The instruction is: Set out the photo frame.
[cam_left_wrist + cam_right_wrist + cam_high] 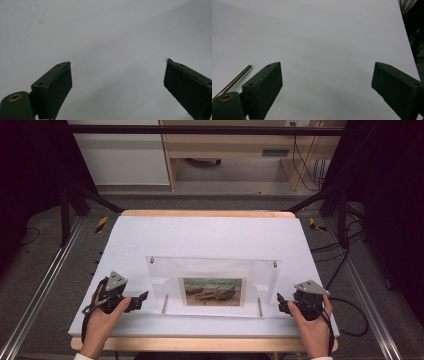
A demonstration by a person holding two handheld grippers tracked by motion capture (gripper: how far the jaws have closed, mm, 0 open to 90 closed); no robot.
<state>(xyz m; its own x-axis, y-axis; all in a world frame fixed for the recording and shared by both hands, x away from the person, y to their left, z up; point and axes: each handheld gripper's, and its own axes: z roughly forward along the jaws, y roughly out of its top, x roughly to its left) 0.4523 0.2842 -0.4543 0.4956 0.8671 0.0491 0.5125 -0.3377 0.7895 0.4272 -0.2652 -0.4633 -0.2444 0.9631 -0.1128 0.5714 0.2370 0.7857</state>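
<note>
While both tongs (pixel 144 296) (pixel 280 301) gape released, clear acrylic frame (pixel 214 286) displays boat painting.

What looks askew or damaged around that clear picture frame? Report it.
Nothing stands out. The clear frame sits square on the white table with its boat picture straight. Both claws, left and right, are open and empty at either side.

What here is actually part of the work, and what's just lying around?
Part of the work:
- clear picture frame standing on the white table
- left gripper, open, beside it
- right gripper, open, beside it

Just around:
- cables behind the table
- wooden furniture at the back
</note>
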